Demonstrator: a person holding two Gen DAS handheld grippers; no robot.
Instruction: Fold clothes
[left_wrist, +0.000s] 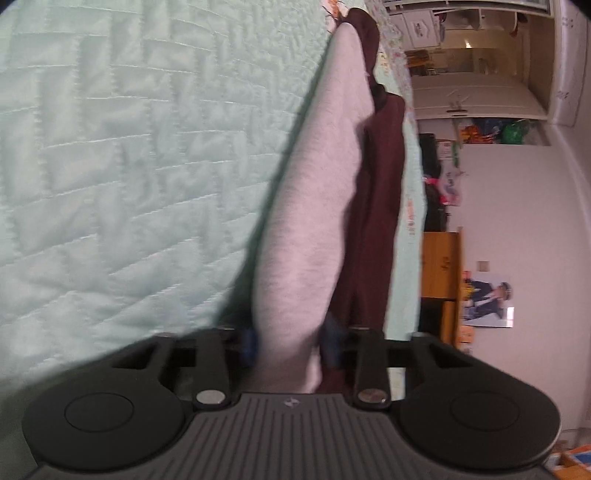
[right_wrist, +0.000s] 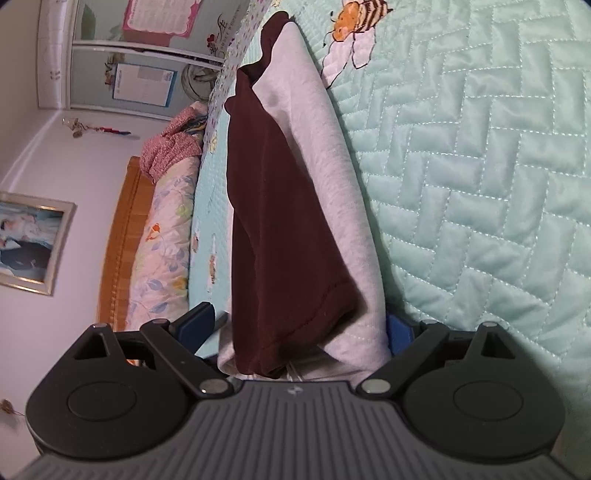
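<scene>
- The bed (left_wrist: 110, 166) is covered by a pale mint quilt stitched in a herringbone pattern; a cartoon bee (right_wrist: 354, 22) is printed on it in the right wrist view
- Along the bed's far side lies a rolled floral blanket (right_wrist: 162, 236) against an orange wooden bed frame (right_wrist: 122, 240)
- A framed picture (right_wrist: 29, 243) hangs on the pale wall; in the left wrist view a poster (left_wrist: 487, 299) and white cupboards (left_wrist: 472, 55) show
- The garment (left_wrist: 317, 206) is light grey with dark maroon sleeves, stretched in a long band above the quilt between the two grippers
- The left gripper (left_wrist: 291, 347) is pinched narrowly on one end of the garment, blue pads pressing the grey cloth
- The right gripper (right_wrist: 299, 332) clamps the other end, where a hemmed maroon sleeve (right_wrist: 288, 258) drapes over the grey fabric
</scene>
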